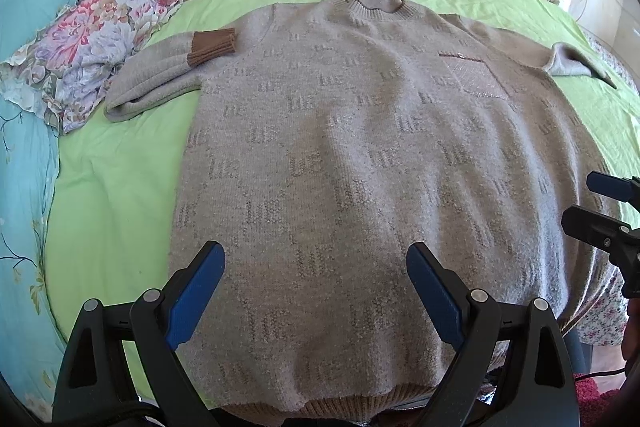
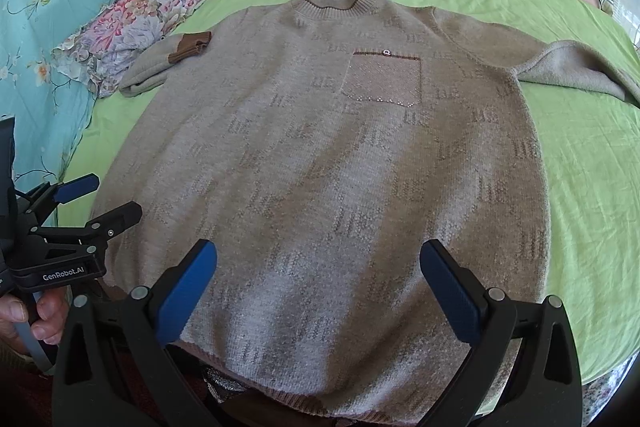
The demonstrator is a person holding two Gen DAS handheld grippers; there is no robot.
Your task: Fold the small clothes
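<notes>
On the green sheet [image 1: 120,195] lies one beige sweater [image 1: 360,155], spread flat, front up, one chest pocket [image 2: 384,79] showing. Its two sleeves lie out to the sides; one is bent back so its brown cuff [image 1: 212,47] rests at the shoulder. Two grippers hover over the hem: left gripper [image 1: 316,291] and right gripper [image 2: 318,291], both with jaws apart, holding nothing. One floral cloth [image 1: 88,47] lies beside the bent sleeve.

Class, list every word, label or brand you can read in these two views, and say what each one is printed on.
"GenRobot.AI": white lettering on the black body of the left gripper, seen in the right wrist view.
The woven repeating marks on the beige sweater look letter-like but cannot be read.
The small metal tag above the chest pocket is too small to read.
</notes>
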